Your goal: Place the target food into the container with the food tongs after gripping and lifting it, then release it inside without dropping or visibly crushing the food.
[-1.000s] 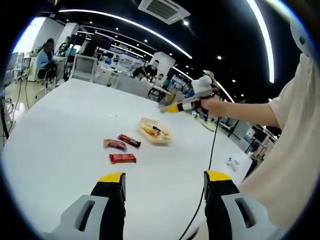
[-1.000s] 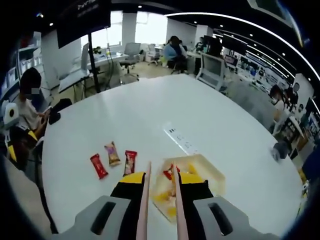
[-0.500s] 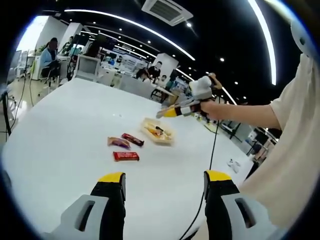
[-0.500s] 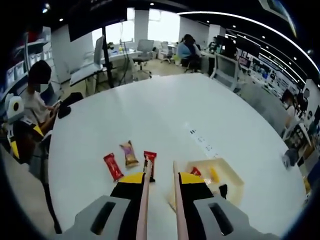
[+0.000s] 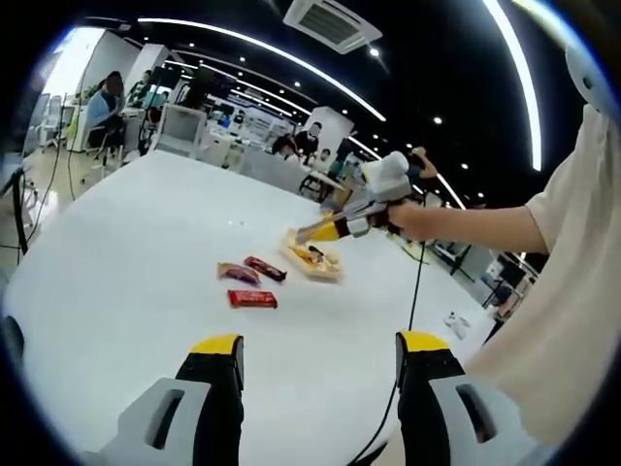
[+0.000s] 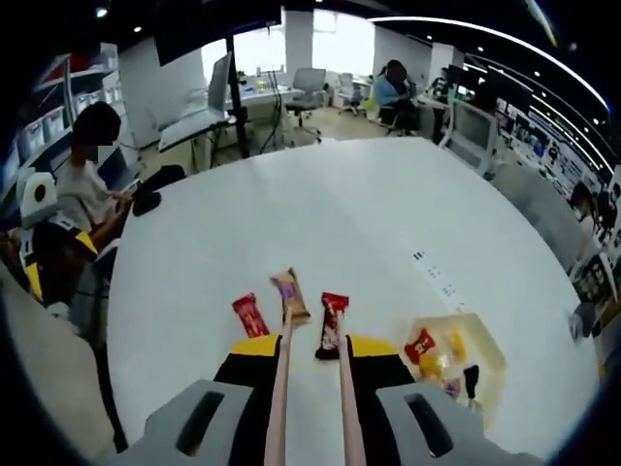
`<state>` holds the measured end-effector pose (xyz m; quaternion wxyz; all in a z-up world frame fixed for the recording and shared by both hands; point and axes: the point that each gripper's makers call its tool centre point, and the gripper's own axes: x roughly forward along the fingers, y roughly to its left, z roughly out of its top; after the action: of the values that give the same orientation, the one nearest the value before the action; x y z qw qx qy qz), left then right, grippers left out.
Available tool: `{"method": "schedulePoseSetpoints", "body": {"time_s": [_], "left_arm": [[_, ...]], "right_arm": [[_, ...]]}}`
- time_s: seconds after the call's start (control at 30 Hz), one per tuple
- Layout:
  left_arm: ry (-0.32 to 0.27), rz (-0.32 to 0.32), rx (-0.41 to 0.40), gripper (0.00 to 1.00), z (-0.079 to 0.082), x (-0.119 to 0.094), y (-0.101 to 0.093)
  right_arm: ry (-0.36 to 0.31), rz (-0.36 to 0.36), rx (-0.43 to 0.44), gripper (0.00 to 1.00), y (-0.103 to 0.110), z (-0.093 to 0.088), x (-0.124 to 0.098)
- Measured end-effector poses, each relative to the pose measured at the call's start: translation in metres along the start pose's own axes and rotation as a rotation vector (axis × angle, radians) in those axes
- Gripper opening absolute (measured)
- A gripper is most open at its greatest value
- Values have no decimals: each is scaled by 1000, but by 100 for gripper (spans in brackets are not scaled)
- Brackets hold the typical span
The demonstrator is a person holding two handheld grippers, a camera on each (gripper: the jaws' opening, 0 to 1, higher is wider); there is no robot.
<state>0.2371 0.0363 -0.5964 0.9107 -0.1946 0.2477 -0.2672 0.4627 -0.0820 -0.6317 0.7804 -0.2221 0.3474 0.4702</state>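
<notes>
Your left gripper view looks low across the table (image 5: pixel 116 252) toward 1 o'clock; your right gripper view looks steeply down. Both share the container (image 5: pixel 315 260) (image 6: pixel 454 357).

The printing on the three snack bars (image 6: pixel 291 309) ahead of the right gripper (image 6: pixel 312 361) is too small to read, in both views. The near end of the dark red bar (image 6: pixel 332 325) is covered by the tips of the food tongs (image 6: pixel 279 388). The tongs' lower part runs out of the bottom edge of the right gripper view. Inside the container (image 6: pixel 448 355), to the right of the tongs, the pieces of food are small blurred spots of red, yellow and black. In the left gripper view the container (image 5: pixel 315 260) is partly covered by the tongs' tips (image 5: pixel 310 233).
</notes>
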Motion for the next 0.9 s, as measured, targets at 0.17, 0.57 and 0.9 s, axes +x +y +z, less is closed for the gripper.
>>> {"method": "schedulePoseSetpoints", "body": {"time_s": [0.17,0.57,0.9], "left_arm": [[-3,8,-7,63,-2,-3,2],[-10,23,-19,63,-2,-8,8],[-17,33,-32,63,-3,-11,12]], "right_arm": [[18,28,-21,24,14,-2,8],[64,90,-68,25,37,-5,25],[113,136,-127,25,53,-9,40]]}}
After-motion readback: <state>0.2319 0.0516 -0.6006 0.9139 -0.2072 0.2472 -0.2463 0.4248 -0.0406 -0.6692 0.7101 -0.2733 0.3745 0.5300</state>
